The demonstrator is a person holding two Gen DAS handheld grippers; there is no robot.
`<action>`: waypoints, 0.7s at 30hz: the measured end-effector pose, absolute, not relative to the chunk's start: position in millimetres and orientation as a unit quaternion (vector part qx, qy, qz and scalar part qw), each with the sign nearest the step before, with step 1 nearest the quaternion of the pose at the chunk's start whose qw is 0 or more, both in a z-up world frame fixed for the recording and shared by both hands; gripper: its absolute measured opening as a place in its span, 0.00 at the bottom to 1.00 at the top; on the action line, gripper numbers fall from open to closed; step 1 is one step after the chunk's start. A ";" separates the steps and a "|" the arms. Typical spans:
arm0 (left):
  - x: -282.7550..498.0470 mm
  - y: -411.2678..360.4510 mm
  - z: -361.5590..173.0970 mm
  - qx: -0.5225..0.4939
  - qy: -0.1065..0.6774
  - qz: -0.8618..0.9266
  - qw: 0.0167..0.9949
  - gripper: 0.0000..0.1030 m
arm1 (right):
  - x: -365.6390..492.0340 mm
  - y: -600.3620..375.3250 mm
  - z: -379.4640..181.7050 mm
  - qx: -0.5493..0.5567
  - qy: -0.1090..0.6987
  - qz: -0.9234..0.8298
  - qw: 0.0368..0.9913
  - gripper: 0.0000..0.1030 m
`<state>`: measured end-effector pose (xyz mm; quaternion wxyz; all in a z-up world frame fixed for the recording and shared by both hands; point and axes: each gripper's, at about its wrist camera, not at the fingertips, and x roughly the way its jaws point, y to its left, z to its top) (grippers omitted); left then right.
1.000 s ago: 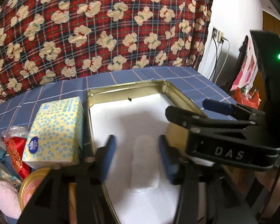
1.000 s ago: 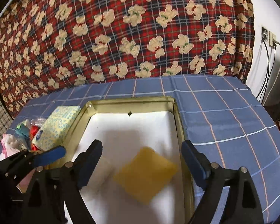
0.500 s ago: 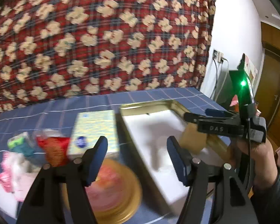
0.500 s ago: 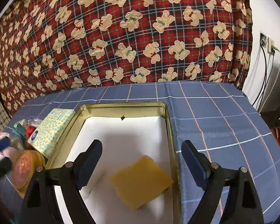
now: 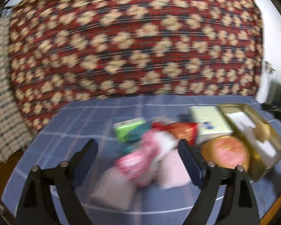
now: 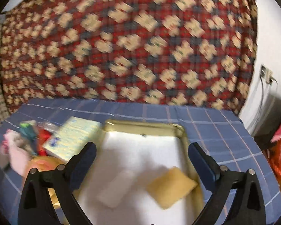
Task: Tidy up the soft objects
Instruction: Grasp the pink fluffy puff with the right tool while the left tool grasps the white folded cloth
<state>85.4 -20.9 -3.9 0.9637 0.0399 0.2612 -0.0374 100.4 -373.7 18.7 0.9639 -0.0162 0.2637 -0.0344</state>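
soft objects [image 5: 151, 155] lie heaped just ahead of your left claw [image 5: 138, 155], jaws apart and empty; you're picking the next one. lower, then close gently. right claw [image 6: 141, 158] gapes over the tin [image 6: 144, 125].

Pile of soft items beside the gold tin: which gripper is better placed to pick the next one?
Left. The left gripper is open and frames the pink soft items directly ahead. The right gripper, also open, faces the tin, with the pile off to its left edge.
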 end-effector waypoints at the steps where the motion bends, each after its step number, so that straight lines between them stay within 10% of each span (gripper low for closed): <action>1: 85.0 -9.1 -9.3 0.034 0.268 -0.027 0.962 0.86 | 96.1 -361.1 24.4 -0.018 0.254 -0.020 0.967 0.97; 16: 99.2 23.8 -62.0 -0.004 0.345 -0.043 0.938 0.84 | 89.2 -161.8 -6.6 -0.088 0.245 0.181 0.948 0.97; 21: 108.6 23.8 -71.4 -0.011 0.372 -0.070 0.925 0.42 | 99.3 -133.0 -30.8 -0.129 0.257 0.185 0.940 0.97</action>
